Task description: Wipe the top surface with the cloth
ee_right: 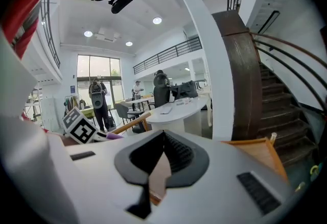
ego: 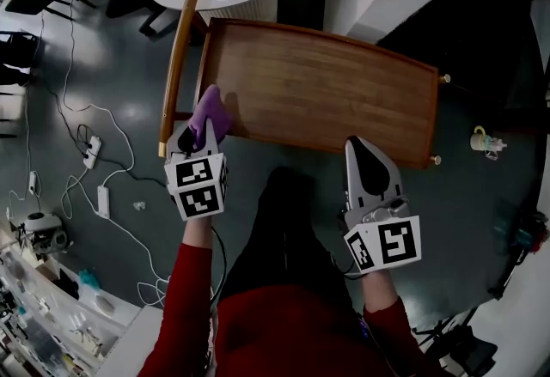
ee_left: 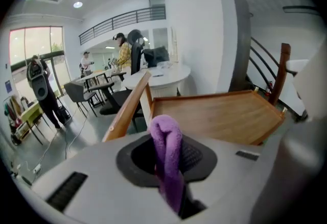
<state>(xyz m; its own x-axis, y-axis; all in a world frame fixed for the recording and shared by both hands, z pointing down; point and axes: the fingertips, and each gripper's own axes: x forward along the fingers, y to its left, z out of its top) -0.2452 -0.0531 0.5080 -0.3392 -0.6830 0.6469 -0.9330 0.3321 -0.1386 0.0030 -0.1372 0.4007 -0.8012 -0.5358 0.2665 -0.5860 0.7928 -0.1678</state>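
– So where's the cloth (ego: pixel 211 112) at?
– Plain purple and fuzzy, folded over and pinched in the left hand-held gripper (ego: pixel 203 128) at the near-left corner of the wooden bench (ego: pixel 326 83). The right hand-held gripper (ego: pixel 359 150) is closed on nothing by the near edge.

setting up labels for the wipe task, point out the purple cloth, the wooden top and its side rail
purple cloth (ego: pixel 213 112), head view, its bunched front end
wooden top (ego: pixel 326 88), head view, bare middle of the surface
side rail (ego: pixel 178 66), head view, middle of the bar
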